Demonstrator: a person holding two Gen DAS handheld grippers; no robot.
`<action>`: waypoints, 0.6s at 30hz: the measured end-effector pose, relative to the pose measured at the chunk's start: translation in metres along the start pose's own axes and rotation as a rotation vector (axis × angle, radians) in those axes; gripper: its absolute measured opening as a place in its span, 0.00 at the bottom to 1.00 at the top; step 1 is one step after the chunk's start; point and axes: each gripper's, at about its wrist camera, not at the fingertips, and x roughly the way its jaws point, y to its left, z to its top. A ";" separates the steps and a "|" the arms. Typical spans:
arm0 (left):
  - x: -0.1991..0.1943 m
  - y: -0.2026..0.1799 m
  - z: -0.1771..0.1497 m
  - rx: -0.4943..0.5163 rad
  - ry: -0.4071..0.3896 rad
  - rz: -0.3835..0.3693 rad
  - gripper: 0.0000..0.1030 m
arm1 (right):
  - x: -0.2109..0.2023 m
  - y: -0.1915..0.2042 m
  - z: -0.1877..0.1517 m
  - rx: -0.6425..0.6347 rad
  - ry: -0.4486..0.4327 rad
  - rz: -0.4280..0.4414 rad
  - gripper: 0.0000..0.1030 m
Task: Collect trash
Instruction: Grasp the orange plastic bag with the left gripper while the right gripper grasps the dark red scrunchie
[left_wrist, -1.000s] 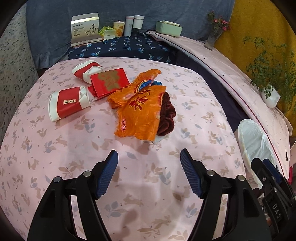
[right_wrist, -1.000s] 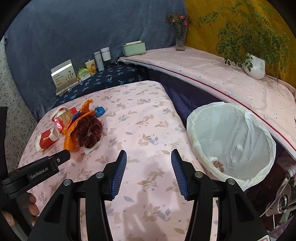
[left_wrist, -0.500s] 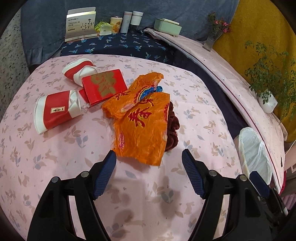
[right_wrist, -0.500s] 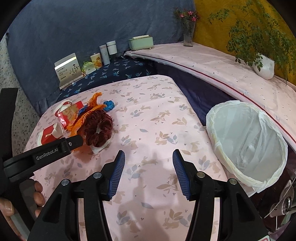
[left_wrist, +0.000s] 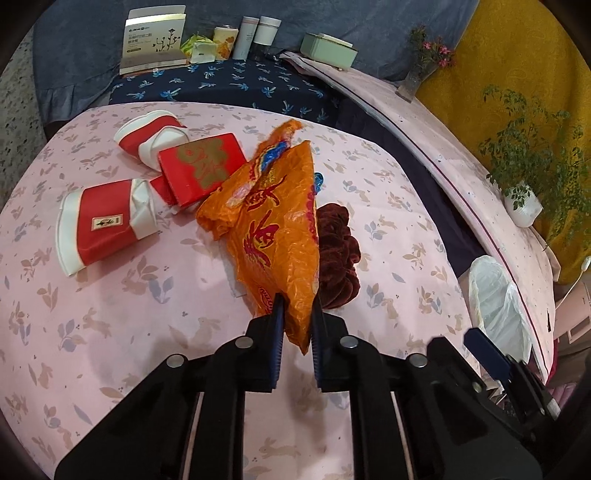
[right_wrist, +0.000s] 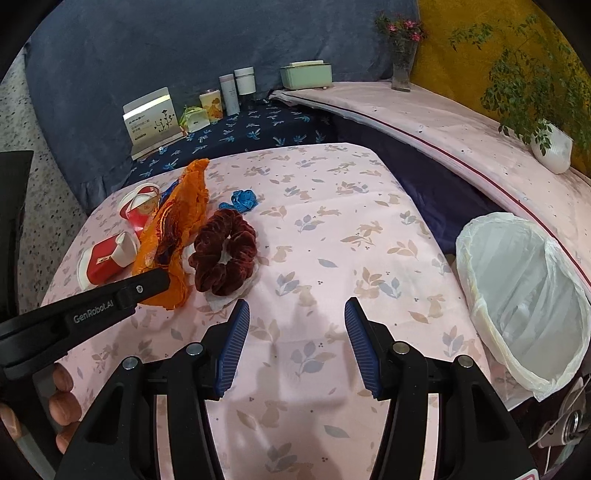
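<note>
My left gripper (left_wrist: 295, 314) is shut on the near end of an orange plastic wrapper (left_wrist: 275, 225), which is pulled up off the pink table (left_wrist: 110, 350); it also shows in the right wrist view (right_wrist: 173, 236). A dark red scrunchie (right_wrist: 223, 253) lies beside it on a white scrap, with a blue wrapper (right_wrist: 242, 199) behind. Crushed red-and-white paper cups (left_wrist: 105, 225) and a red packet (left_wrist: 201, 166) lie to the left. My right gripper (right_wrist: 295, 338) is open and empty above the table. A bin lined with a white bag (right_wrist: 517, 295) stands at the table's right edge.
A dark blue shelf (left_wrist: 229, 81) behind the table holds a card box (left_wrist: 153, 40), small bottles and a green box (left_wrist: 327, 48). A pink ledge (right_wrist: 461, 136) carries a flower vase and a potted plant (right_wrist: 546, 110).
My left gripper moved forward to the orange wrapper and shut on its near end, lifting it so the scrunchie is uncovered. My right gripper stayed open and shifted slightly.
</note>
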 end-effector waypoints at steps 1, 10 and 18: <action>-0.002 0.002 -0.001 -0.004 -0.001 -0.002 0.12 | 0.003 0.004 0.001 -0.008 0.002 0.008 0.51; -0.020 0.026 -0.009 -0.031 -0.005 0.033 0.11 | 0.034 0.037 0.015 -0.092 0.019 0.075 0.51; -0.034 0.052 -0.021 -0.070 -0.024 0.063 0.11 | 0.073 0.070 0.026 -0.176 0.053 0.065 0.44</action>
